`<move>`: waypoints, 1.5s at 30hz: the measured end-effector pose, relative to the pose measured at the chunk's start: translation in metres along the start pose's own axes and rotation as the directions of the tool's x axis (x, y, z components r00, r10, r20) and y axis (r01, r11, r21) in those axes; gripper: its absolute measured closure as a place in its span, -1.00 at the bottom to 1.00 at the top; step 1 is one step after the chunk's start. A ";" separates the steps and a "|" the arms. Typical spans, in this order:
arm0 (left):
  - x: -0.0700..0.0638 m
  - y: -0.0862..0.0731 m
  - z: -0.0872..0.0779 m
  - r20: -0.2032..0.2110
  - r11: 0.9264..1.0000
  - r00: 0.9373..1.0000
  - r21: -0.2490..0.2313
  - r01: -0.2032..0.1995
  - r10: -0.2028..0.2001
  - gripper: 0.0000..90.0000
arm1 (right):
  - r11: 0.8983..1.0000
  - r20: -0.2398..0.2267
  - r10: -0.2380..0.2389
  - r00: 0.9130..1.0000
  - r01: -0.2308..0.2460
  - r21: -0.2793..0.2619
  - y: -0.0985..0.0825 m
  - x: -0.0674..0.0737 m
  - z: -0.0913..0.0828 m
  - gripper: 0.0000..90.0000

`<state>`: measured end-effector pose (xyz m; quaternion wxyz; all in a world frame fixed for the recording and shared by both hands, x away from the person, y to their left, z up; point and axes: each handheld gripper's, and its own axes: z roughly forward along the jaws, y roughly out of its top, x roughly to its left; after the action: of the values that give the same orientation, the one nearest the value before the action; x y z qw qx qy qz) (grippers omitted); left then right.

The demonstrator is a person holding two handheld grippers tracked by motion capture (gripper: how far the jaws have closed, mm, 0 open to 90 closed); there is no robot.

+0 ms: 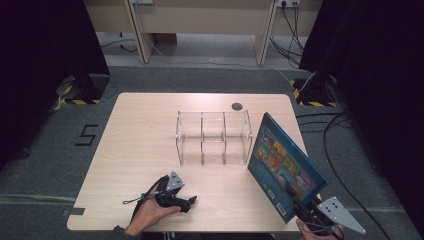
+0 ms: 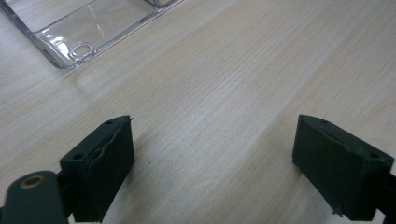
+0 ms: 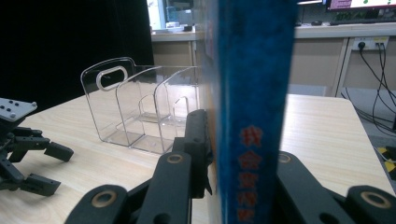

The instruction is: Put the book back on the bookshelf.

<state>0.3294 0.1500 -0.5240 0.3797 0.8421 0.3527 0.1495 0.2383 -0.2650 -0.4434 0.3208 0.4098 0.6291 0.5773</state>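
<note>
Book upright on edge at the tabletop's 4 o'clock, just right of the clear rack, cover facing the slots; likely being lined up for filing there. Right tool clamped narrow on the book's lower spine end, pads pressing both covers, which keeps it vertical. Left tool rests at 7 o'clock, jaws wide, pads empty over bare wood.

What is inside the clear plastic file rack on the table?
Nothing: the clear rack has empty compartments, with the table visible through its walls. The blue book hides its right end.
</note>
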 end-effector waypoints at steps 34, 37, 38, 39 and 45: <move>0.000 0.000 0.000 0.001 1.000 1.000 -0.002 -0.004 0.004 -0.74 | 0.999 -0.027 -0.008 1.000 0.007 -0.036 -0.001 -0.004 0.028 0.80; 0.000 0.000 0.000 0.002 1.000 1.000 -0.001 -0.005 0.005 -0.74 | 0.999 -0.032 -0.016 0.999 0.015 -0.041 0.000 -0.003 0.026 0.80; 0.000 0.000 0.000 0.002 1.000 1.000 -0.001 -0.005 0.005 -0.74 | 0.999 -0.032 -0.015 0.999 0.013 -0.042 0.000 -0.002 0.025 0.81; 0.000 0.000 0.000 0.002 1.000 1.000 -0.002 -0.004 0.004 -0.74 | 0.999 -0.033 -0.018 0.999 0.017 -0.043 0.000 -0.002 0.025 0.81; 0.000 0.000 0.000 0.003 1.000 1.000 -0.001 -0.006 0.006 -0.73 | 0.998 -0.050 -0.016 0.999 0.013 -0.061 0.008 0.003 0.020 0.82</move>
<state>0.3296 0.1498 -0.5241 0.3804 0.8431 0.3495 0.1494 0.2554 -0.2534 -0.4383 0.3211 0.3807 0.6221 0.6041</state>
